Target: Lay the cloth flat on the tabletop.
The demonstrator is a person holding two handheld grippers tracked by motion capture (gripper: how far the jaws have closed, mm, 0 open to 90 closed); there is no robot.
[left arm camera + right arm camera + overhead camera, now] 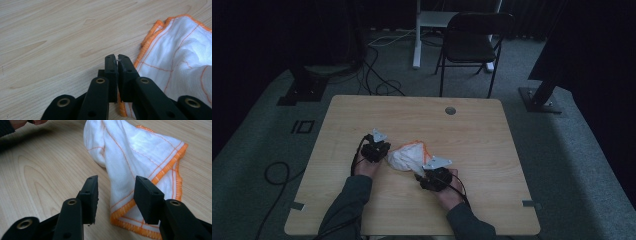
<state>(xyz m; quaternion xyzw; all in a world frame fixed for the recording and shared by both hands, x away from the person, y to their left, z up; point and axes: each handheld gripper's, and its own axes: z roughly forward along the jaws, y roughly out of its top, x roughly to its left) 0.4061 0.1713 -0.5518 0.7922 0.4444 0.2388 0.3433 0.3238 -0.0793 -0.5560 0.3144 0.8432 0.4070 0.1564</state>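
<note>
A white cloth (pixel 408 156) with orange stitched edges and thin orange lines lies bunched up on the wooden bench (pixel 472 135), a little nearer the person's edge than the middle. All places here are given from that cloth.

The left tongs (pixel 380 148) sit just at the cloth's left side, held in the person's left hand (pixel 367 167). In the left gripper view these tongs (pixel 117 57) are pressed together, the two black jaws meeting along their length. The cloth's orange hem (pixel 150 37) runs close along the right jaw and passes under it lower down; whether any fabric is caught between the jaws cannot be made out, though only a thin wisp of something shows at the tips.

The right tongs (pixel 421 175) are at the cloth's near right corner, held in the right hand (pixel 446 192). In the right gripper view these tongs (pixel 116 192) stand spread, with a wide gap between the jaws, and the cloth's orange-edged corner (pixel 125 212) lies on the bench in that gap. The pads do not press on it. From that corner the cloth (pixel 140 147) rises in a soft fold and spreads away to the far side, its orange border showing on the right.

Beyond the cloth, at the far edge of the bench, is a small round hole (pixel 450 110). Farther off on the floor stands a dark folding chair (pixel 472 42).
</note>
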